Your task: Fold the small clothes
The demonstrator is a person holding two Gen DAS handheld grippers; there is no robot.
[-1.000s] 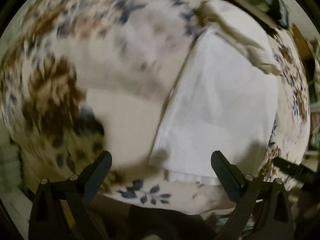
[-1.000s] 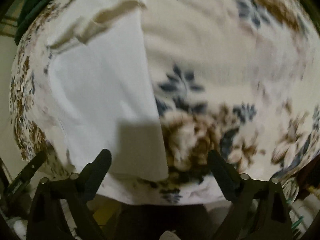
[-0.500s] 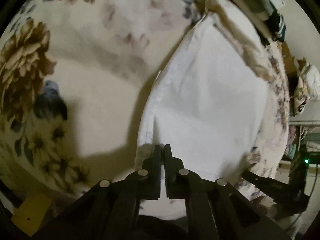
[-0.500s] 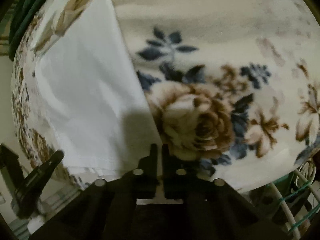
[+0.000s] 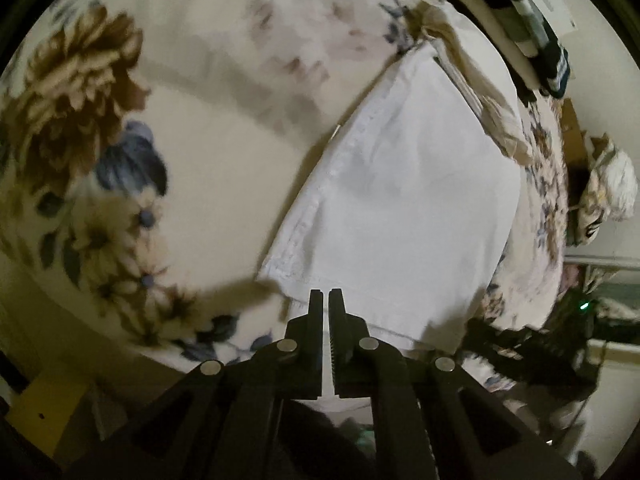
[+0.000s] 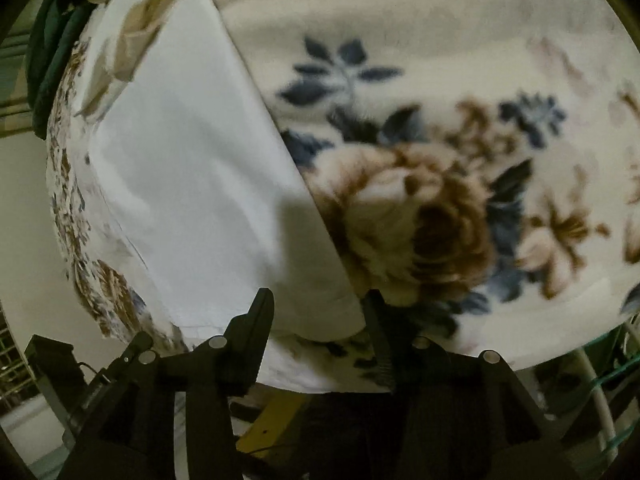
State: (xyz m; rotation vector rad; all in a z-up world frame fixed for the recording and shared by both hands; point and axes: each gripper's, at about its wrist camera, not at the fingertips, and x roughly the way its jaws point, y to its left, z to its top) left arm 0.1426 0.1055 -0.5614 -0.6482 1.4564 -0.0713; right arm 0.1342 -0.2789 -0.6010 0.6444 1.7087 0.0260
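White cloth [image 5: 408,200] is lying flat on a floral blanket [image 5: 208,152], already folded into a neat panel with a stitched hem running along one long side.

Left tool [image 5: 325,300] is pressed together, tips right at the cloth's near hem, close to its near left corner. Can't really tell if any fabric is caught between the tips, the gap is just a sliver. In that view the cloth stretches away ahead and to the right, and there's plenty of bare blanket off to the left.

Right tool [image 6: 318,300] is spread about halfway; its jaws have just been opening after being closed. The near right corner of the cloth [image 6: 188,184] sits between the tips, but the pads aren't pressing on it. The cloth's straight right edge runs diagonally up and away from there, with a big brown rose print on the blanket [image 6: 440,200] just beside it and lots of open blanket further right.

The blanket's near edge drops off just below both tools.
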